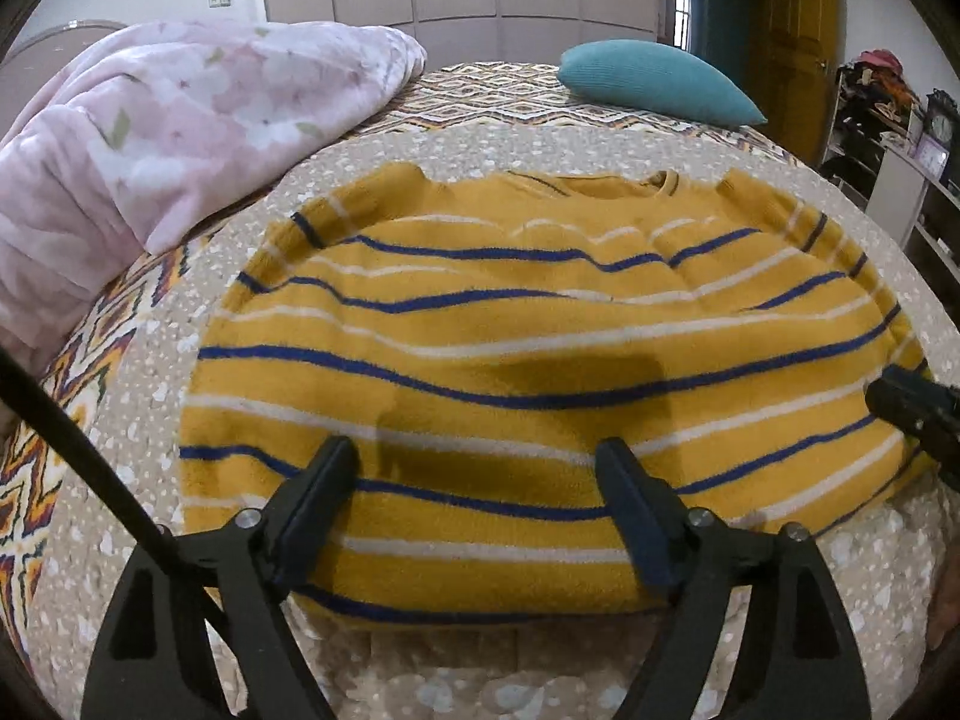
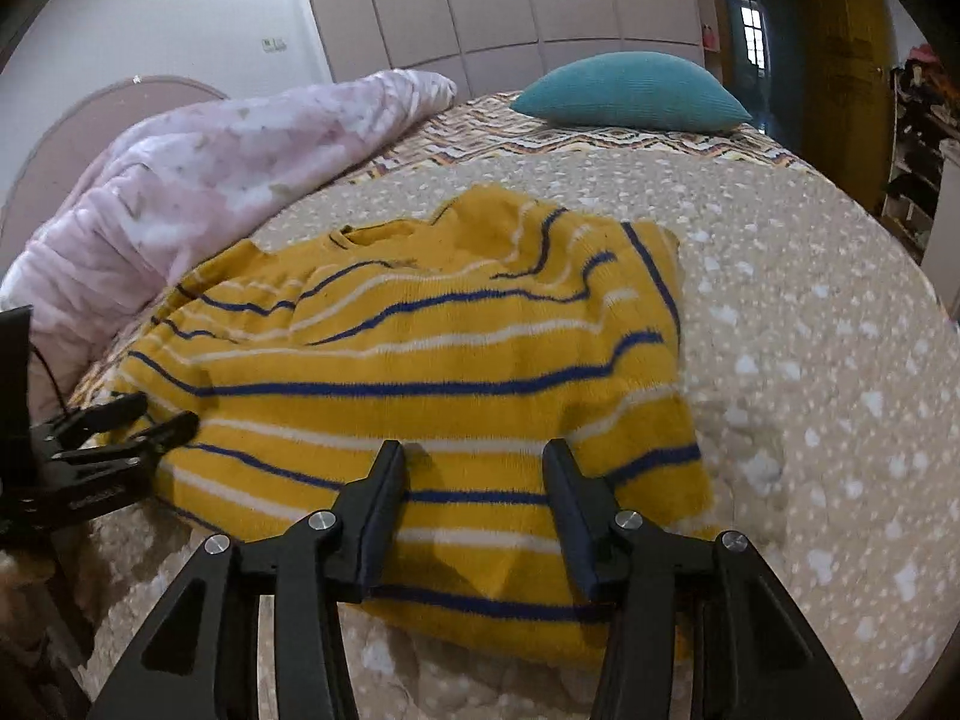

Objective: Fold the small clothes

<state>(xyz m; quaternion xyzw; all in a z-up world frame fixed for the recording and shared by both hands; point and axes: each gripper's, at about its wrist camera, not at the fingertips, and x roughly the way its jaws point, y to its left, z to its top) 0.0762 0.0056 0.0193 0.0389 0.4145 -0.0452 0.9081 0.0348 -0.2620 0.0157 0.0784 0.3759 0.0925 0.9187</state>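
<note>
A small yellow sweater (image 1: 540,360) with blue and white stripes lies flat on a beige speckled blanket (image 1: 510,144), collar at the far side, sleeves folded in. My left gripper (image 1: 480,462) is open above its near hem, holding nothing. In the right wrist view the sweater (image 2: 420,372) lies ahead, and my right gripper (image 2: 474,462) is open over its near right part, holding nothing. The left gripper (image 2: 150,414) shows there at the sweater's left edge. The right gripper's fingertips (image 1: 900,402) show at the right edge of the left wrist view.
A pink floral quilt (image 1: 150,138) is heaped on the left of the bed. A teal pillow (image 1: 654,81) lies at the far end on a zigzag-patterned bedspread (image 1: 510,99). Shelves (image 1: 888,138) stand to the right, wardrobe doors behind.
</note>
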